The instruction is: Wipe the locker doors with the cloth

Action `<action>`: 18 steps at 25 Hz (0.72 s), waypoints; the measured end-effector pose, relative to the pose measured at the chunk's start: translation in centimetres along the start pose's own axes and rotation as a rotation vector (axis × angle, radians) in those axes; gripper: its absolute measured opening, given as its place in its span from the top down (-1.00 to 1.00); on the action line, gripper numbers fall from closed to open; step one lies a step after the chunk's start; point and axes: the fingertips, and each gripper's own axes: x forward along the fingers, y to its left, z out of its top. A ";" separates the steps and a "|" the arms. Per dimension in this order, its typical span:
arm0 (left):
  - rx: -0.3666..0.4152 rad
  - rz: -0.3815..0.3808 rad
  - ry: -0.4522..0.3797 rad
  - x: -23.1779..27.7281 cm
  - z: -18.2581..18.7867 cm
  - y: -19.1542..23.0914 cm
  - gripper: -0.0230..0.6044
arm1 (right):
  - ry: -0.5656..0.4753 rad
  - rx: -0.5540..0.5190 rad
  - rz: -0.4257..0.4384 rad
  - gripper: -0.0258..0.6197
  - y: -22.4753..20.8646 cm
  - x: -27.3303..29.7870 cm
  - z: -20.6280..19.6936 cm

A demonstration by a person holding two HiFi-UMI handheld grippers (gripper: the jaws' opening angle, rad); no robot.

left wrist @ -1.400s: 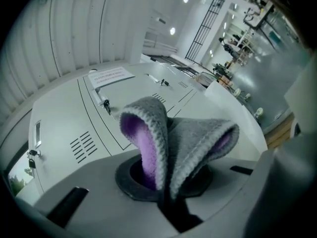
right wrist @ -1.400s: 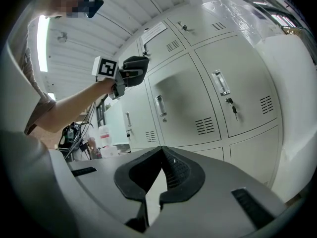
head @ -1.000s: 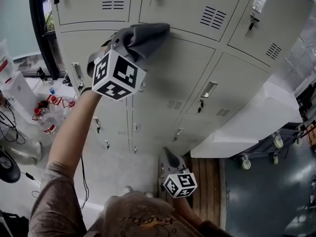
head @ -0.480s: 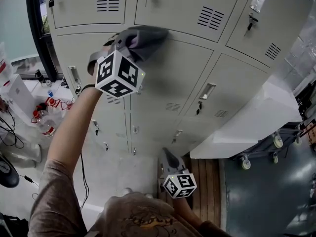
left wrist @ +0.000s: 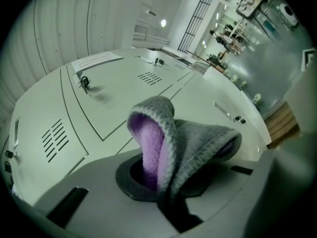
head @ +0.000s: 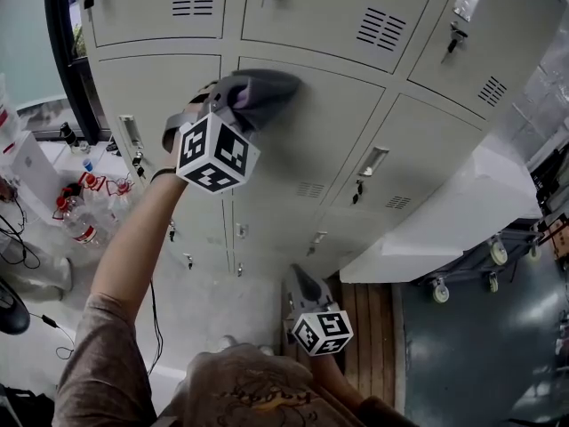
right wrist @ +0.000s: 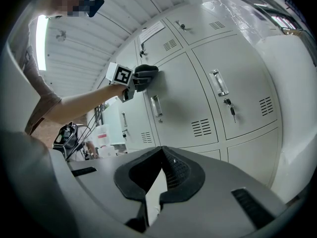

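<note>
Cloth (head: pixel 262 92) slid down locker door (head: pixel 329 123) in left gripper (left wrist: pixel 166 182), purple only in its view; right gripper (right wrist: pixel 159 157) closed.

Nothing readable here, honestly. The white paper label (left wrist: pixel 96 60) on a far locker door (left wrist: pixel 124 100) is too blurry.

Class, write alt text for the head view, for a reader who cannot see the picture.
The person's raised left gripper holds a folded grey cloth against a pale metal locker door in a bank of lockers. The right gripper hangs low near the person's body, its fingers together and holding nothing.
</note>
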 end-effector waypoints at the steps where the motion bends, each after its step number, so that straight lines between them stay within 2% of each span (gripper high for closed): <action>1: 0.002 -0.006 0.004 0.0 -0.3 -0.5 0.80 | 0.001 -0.001 -0.001 0.92 0.0 0.0 0.0; 13: -0.034 -0.102 0.074 0.1 -4.9 -6.7 0.80 | 0.011 0.002 -0.011 0.92 -0.2 -0.3 -0.4; 18: -0.070 -0.071 0.064 -0.1 -5.7 -7.6 0.80 | 0.011 0.004 -0.019 0.92 -0.4 -0.4 -0.4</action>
